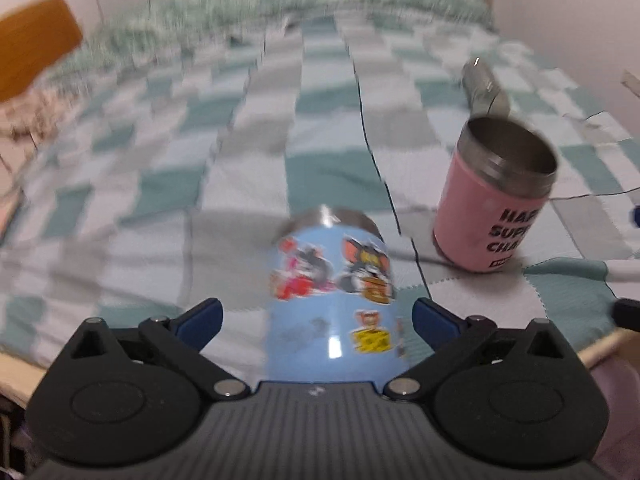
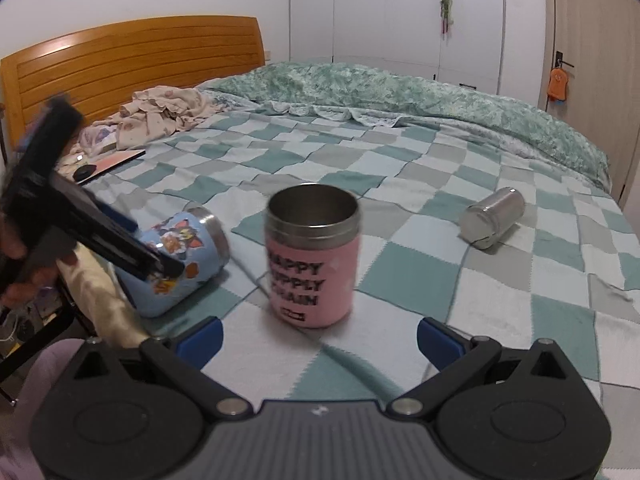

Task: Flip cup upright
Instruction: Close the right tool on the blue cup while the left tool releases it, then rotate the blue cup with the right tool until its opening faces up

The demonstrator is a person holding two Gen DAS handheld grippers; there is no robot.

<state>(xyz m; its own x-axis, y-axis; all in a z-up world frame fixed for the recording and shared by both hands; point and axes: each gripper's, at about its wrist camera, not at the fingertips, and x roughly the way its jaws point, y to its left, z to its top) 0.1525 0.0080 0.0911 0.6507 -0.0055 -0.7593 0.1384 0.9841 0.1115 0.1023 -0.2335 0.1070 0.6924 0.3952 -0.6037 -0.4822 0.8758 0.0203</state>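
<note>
A blue cartoon-sticker cup (image 1: 332,300) lies on its side on the checked bedspread, its steel rim pointing away. My left gripper (image 1: 318,320) is open with its blue fingertips on either side of the cup, apart from it. In the right wrist view the same cup (image 2: 180,260) lies at the left with the left gripper over it. A pink cup (image 2: 312,256) stands upright, mouth up, just ahead of my open, empty right gripper (image 2: 320,338); it also shows in the left wrist view (image 1: 494,196). A bare steel cup (image 2: 492,218) lies on its side at the far right.
The bed's near edge (image 1: 600,344) runs just under both grippers. A wooden headboard (image 2: 132,64), crumpled clothes (image 2: 160,114) and a green duvet (image 2: 400,92) lie at the far side. Wardrobe doors (image 2: 400,12) stand behind.
</note>
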